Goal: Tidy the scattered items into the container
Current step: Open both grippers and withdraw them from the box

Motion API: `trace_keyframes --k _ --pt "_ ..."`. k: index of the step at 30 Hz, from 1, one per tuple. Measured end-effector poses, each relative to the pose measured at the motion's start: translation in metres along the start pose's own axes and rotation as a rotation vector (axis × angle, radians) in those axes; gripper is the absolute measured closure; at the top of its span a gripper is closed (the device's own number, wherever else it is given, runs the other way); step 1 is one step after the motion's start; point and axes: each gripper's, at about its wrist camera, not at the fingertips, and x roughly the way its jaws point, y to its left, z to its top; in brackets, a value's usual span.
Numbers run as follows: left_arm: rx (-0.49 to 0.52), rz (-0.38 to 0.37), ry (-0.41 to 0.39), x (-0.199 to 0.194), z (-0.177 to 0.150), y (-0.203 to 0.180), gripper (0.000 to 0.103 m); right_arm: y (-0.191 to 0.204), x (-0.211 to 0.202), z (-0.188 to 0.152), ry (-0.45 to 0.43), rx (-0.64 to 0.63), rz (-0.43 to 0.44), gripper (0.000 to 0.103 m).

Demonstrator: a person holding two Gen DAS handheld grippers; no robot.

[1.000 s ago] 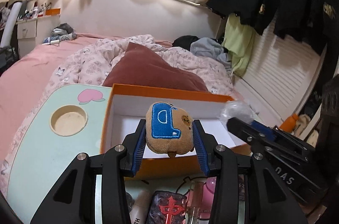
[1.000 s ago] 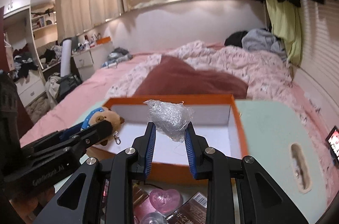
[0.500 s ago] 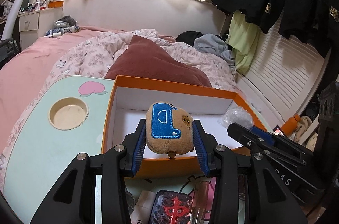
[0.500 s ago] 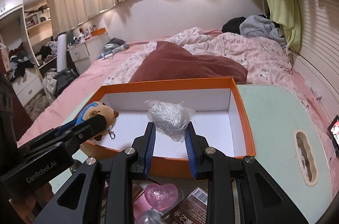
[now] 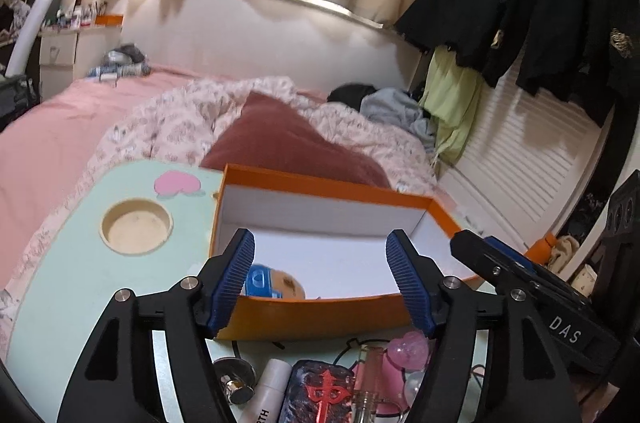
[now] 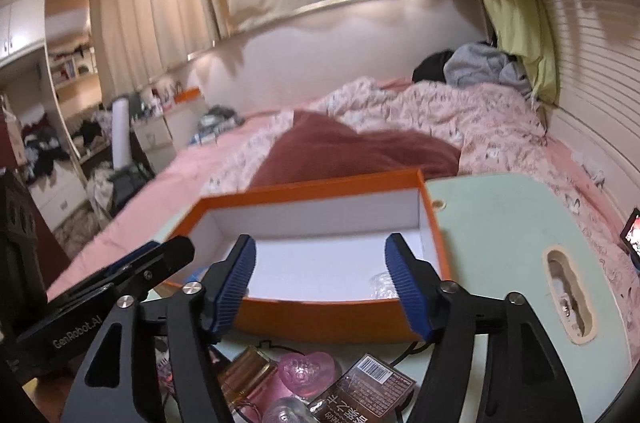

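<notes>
The orange box (image 5: 320,183) with a white inside stands on the mint-green table (image 5: 60,263). My left gripper (image 5: 320,255) hangs over its near wall, jaws opening, nothing between them. The brown plush toy with a blue patch (image 5: 272,283) lies inside the box at the near left. My right gripper (image 6: 320,247) is over the same box (image 6: 320,187), jaws opening and empty. The clear plastic wad (image 6: 380,285) lies inside by the near right corner. Each gripper shows at the edge of the other's view: the right gripper (image 5: 520,271) and the left gripper (image 6: 140,263).
Loose items lie in front of the box: a dark tile with a red character (image 5: 320,391), a white tube (image 5: 272,383), a pink heart (image 6: 308,369), a brown barcode packet (image 6: 368,383). The table has a cup hole (image 5: 136,227) and a slot (image 6: 568,295). A bed lies beyond.
Both grippers have opened. The plush toy dropped from the left jaws into the box, and the plastic wad dropped from the right jaws into the box.
</notes>
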Motion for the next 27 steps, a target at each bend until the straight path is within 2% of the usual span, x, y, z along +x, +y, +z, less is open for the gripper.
trace_keyframes --k 2,4,6,8,11,13,15,18,19,22,24,27 --pt "0.022 0.009 -0.038 -0.009 -0.001 -0.006 0.026 -0.002 -0.008 0.002 -0.026 0.016 0.013 0.024" --pt "0.048 0.049 -0.085 -0.020 -0.003 -0.012 0.019 -0.007 -0.011 0.002 -0.018 0.047 0.061 0.024" --pt "0.077 0.022 -0.129 -0.031 -0.005 -0.016 0.018 -0.013 -0.010 0.001 0.016 0.091 0.092 0.024" --pt "0.116 0.025 -0.131 -0.039 -0.003 -0.022 0.018 -0.017 -0.007 -0.001 0.076 0.129 0.111 0.024" --pt "0.190 0.053 -0.110 -0.050 -0.001 -0.031 0.018 -0.013 -0.013 -0.002 0.068 0.108 0.082 0.024" --pt "0.215 0.044 -0.091 -0.060 0.003 -0.035 0.018 -0.007 -0.024 0.002 0.027 0.079 0.066 0.024" --pt "0.205 -0.004 -0.019 -0.071 0.007 -0.037 0.018 0.000 -0.037 0.005 -0.006 0.039 0.051 0.024" --pt "0.162 -0.069 0.042 -0.085 0.007 -0.032 0.018 0.010 -0.054 0.006 -0.001 -0.030 0.037 0.024" --pt "0.141 -0.060 0.048 -0.090 0.004 -0.027 0.018 0.014 -0.058 0.005 0.023 -0.060 0.019 0.024" --pt "0.079 0.060 0.071 -0.095 -0.010 -0.009 0.018 0.017 -0.063 -0.005 0.107 -0.113 -0.018 0.025" --pt "0.027 0.107 0.134 -0.089 -0.016 0.010 0.018 0.010 -0.063 -0.018 0.170 -0.105 -0.031 0.032" --pt "-0.086 0.059 0.245 -0.077 -0.022 0.038 0.018 -0.009 -0.062 -0.037 0.201 -0.053 -0.081 0.038"
